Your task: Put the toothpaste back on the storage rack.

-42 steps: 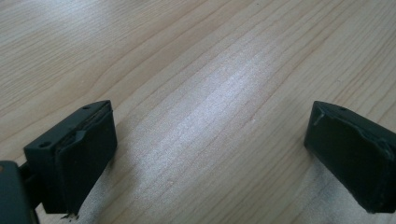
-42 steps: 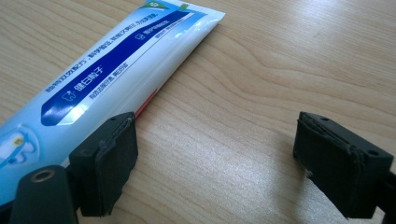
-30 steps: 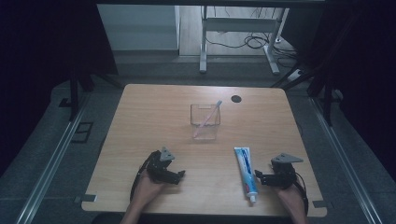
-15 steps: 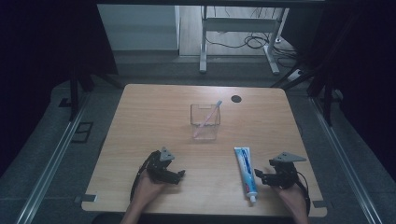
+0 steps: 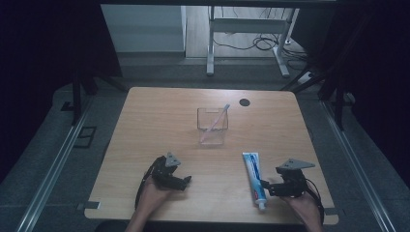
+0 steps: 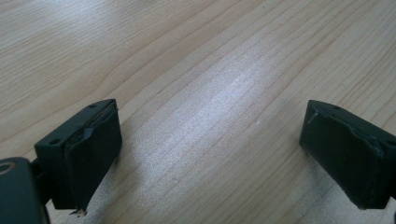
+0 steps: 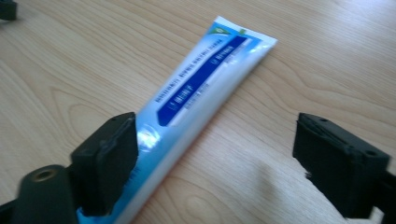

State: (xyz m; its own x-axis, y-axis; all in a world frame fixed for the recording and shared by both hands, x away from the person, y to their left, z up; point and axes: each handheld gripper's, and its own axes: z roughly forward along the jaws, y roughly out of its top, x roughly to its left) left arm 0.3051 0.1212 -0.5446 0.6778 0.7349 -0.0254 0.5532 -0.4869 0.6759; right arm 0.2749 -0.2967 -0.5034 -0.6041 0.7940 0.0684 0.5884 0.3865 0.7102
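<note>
A blue and white toothpaste tube (image 5: 254, 177) lies flat near the table's front right, cap toward the front edge. My right gripper (image 5: 267, 187) is open just right of it, low over the wood; in the right gripper view the tube (image 7: 201, 88) runs past the left jaw, not between the jaws. A clear square cup (image 5: 212, 126) stands mid-table with a toothbrush (image 5: 217, 121) leaning in it. My left gripper (image 5: 186, 180) rests at the front left, open, with bare wood between its jaws (image 6: 210, 140).
The wooden table (image 5: 159, 121) has a small dark round hole (image 5: 244, 102) near its back edge. A white desk frame and cables (image 5: 251, 41) stand on the floor beyond. Metal rails run along both sides of the table.
My right gripper has edged a little left, closer to the toothpaste tube. The left gripper, cup and toothbrush stay where they were.
</note>
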